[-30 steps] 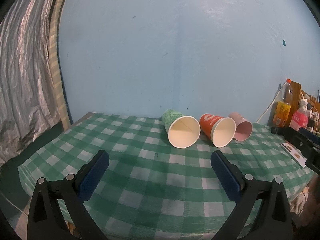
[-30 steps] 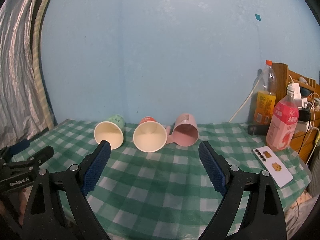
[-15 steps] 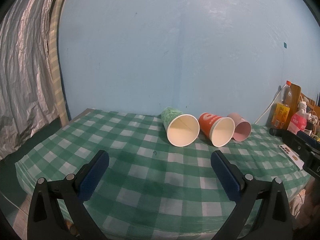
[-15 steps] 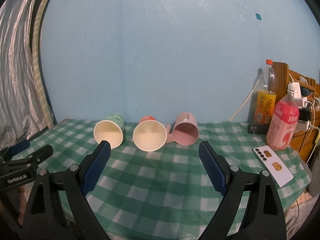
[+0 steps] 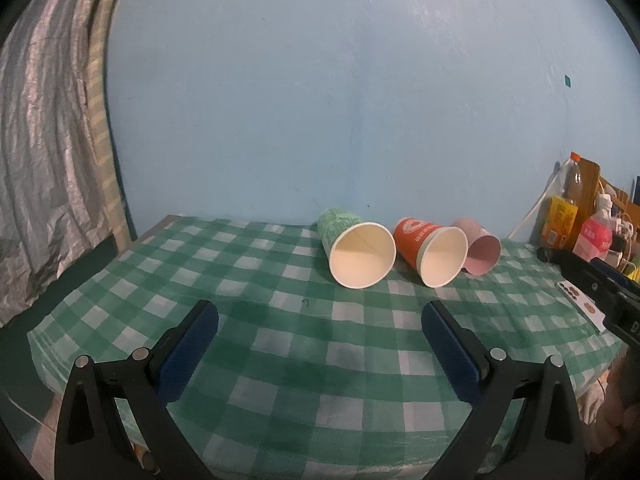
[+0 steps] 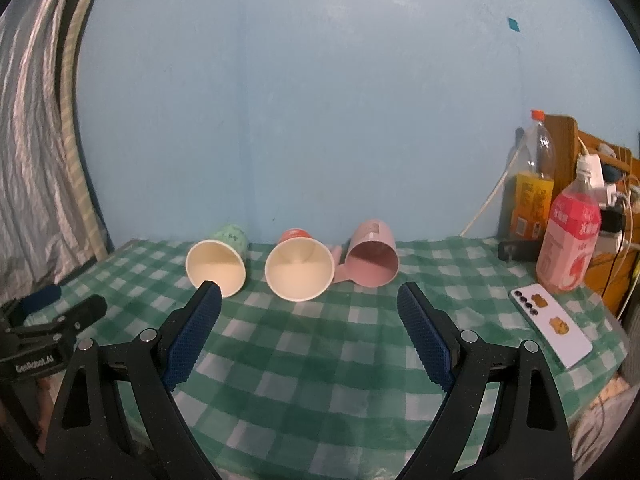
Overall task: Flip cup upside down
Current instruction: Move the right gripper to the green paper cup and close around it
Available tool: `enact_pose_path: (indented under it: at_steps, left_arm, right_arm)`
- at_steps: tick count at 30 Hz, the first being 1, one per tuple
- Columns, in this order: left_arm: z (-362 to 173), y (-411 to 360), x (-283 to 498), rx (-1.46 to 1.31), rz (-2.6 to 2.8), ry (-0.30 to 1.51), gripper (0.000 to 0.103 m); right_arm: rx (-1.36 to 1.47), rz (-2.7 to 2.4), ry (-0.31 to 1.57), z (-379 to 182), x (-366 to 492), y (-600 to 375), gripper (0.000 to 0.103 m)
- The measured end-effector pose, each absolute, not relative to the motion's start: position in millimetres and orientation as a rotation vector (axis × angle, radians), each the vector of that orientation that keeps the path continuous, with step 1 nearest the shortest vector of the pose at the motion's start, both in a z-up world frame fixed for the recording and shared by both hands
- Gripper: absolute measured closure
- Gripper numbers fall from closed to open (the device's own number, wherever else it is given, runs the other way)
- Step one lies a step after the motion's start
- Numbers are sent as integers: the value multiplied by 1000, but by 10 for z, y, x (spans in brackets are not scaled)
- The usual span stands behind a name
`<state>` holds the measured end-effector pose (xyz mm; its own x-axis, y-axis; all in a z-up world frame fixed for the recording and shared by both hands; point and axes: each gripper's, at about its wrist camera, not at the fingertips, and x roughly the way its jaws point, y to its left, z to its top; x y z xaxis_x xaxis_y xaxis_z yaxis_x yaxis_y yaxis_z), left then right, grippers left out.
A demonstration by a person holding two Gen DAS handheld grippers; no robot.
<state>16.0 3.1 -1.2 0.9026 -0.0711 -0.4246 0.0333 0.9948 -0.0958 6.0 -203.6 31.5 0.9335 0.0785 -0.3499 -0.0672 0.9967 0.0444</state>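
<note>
Three cups lie tipped at our 12 o'clock; both grippers, left gripper (image 5: 320, 316) and right gripper (image 6: 309, 298), have crept closer, fingers spread and empty; no flip begun.

You are looking at matt paper cups, green (image 5: 362, 254) and orange (image 5: 432, 250), lying on glossy plastic-looking checked cloth (image 5: 280, 340) (pink cup (image 6: 372, 258) looking smooth plastic).

Readable text — one label only

"GenRobot.AI" stands in white on the black body of the left gripper (image 6: 52, 312); print on the cups and bottles is too blurred to read.
</note>
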Motion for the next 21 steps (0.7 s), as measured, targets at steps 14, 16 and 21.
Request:
enact_pose_path:
  at_steps: [14,16,21]
  left_arm:
    - [335,-106,893,-6,-71,581,0]
    - [390,-89,1073,-18,-66,618,0]
    - [475,-56,1432,-60,-50,690,0]
  right_arm:
    - [76,179,508,606,786,-2056,14]
    - [69,189,523,686,889,-2014,14]
    - [99,239,582,932,1206,-1923,14]
